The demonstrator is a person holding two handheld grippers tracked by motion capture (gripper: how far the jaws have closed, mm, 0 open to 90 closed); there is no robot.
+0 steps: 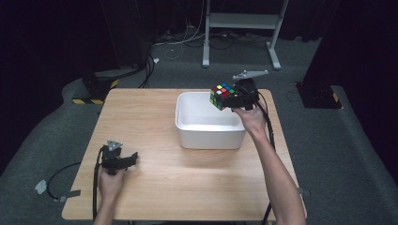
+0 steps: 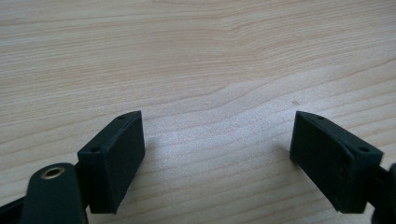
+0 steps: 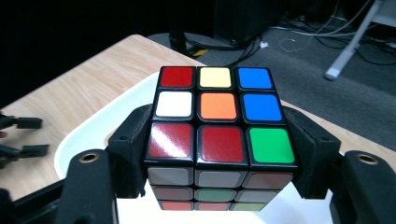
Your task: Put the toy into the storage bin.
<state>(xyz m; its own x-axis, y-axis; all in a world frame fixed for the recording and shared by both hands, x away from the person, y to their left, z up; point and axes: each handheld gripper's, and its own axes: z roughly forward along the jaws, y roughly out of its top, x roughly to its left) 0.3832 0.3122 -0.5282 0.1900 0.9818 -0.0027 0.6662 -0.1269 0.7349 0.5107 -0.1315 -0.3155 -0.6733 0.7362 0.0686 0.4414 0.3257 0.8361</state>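
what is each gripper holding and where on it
The right gripper clamps the puzzle cube by two opposite side faces, above the white bin. The left gripper holds nothing, jaws open over the table.

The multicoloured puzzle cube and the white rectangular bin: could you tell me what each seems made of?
Multicoloured puzzle cube: probably plastic, black body with glossy colour tiles that catch glare. White rectangular bin: likely smooth moulded plastic, with rounded corners and an even sheen.

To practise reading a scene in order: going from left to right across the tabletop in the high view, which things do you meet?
left gripper → white bin → Rubik's cube, gripped by the right gripper over the bin's far right corner.
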